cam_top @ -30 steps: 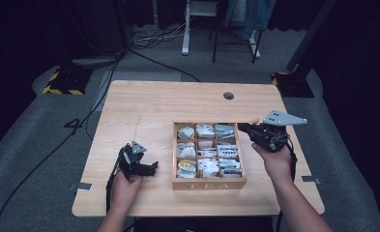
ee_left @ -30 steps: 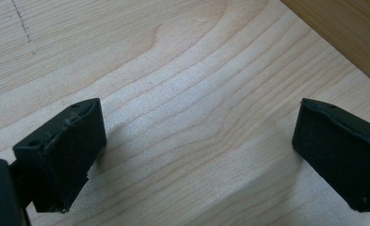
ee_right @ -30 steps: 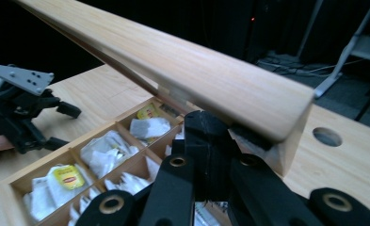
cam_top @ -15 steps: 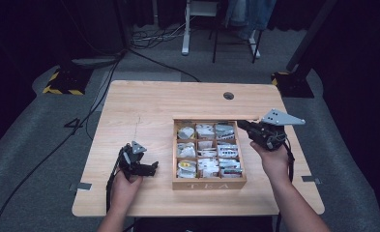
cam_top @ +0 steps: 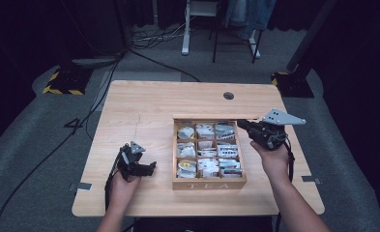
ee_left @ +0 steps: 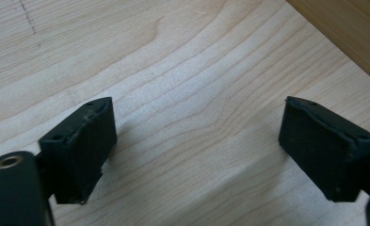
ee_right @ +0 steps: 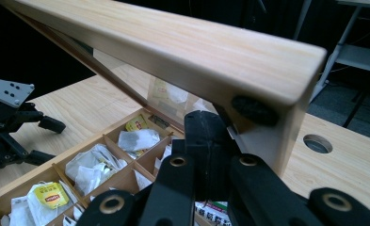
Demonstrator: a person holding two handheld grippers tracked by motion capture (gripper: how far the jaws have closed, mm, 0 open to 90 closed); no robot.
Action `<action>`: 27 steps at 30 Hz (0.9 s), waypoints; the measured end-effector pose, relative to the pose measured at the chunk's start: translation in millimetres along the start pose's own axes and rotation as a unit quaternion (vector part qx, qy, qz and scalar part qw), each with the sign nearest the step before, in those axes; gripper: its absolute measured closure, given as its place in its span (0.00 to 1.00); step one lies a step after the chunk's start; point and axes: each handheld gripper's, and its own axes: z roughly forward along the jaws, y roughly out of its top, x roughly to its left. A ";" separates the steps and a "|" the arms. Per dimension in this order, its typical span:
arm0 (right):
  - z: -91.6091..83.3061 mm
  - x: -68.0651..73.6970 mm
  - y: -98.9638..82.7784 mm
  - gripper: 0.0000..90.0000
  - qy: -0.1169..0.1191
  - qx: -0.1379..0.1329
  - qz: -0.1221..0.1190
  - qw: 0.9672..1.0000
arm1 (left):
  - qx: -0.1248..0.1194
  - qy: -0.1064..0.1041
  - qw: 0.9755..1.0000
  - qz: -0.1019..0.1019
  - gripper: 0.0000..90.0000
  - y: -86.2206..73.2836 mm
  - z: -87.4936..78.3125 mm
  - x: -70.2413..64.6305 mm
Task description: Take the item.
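Observation:
A wooden tea box (cam_top: 209, 184) marked TEA stands right of the table's middle, its compartments full of tea bags (cam_top: 207, 151). Its lid (cam_top: 211, 117) stands raised along the far side, and in the right gripper view the lid (ee_right: 173, 52) slants overhead. My right gripper (cam_top: 244, 125) is shut on the lid's right end (ee_right: 219, 129). Left of the box my left gripper (cam_top: 151, 169) rests low over bare wood, pointing at the box. Its jaws (ee_left: 199, 115) have just been closing a little but stand open with nothing between them. It also appears as the left gripper (ee_right: 46, 141) beyond the box.
The box's side wall (ee_left: 347, 37) lies just ahead of the left gripper. A round cable hole (cam_top: 228, 95) sits in the table near its far edge. Bare tabletop (cam_top: 139, 116) stretches left of and behind the box. Cables and chair legs lie on the floor beyond.

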 end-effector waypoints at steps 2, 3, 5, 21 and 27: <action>0.2 -0.3 -0.1 1.00 0.001 0.001 0.001 1.000 | 0.001 0.000 1.000 -0.002 0.17 0.7 -1.9 0.3; 0.9 -1.0 -0.3 1.00 0.003 0.000 0.005 1.000 | 0.000 -0.007 1.000 -0.002 0.17 1.0 -4.4 1.0; 0.9 -1.4 -0.2 1.00 0.004 0.000 0.005 1.000 | -0.004 -0.018 1.000 -0.002 0.17 1.3 -9.9 1.1; 3.0 -7.9 3.1 1.00 0.019 -0.003 0.014 1.000 | -0.041 -0.119 0.992 0.021 0.17 23.9 -62.8 -18.8; 2.7 -9.2 3.5 1.00 0.025 -0.004 0.017 1.000 | -0.036 -0.135 0.989 0.046 0.18 45.0 -79.1 -37.7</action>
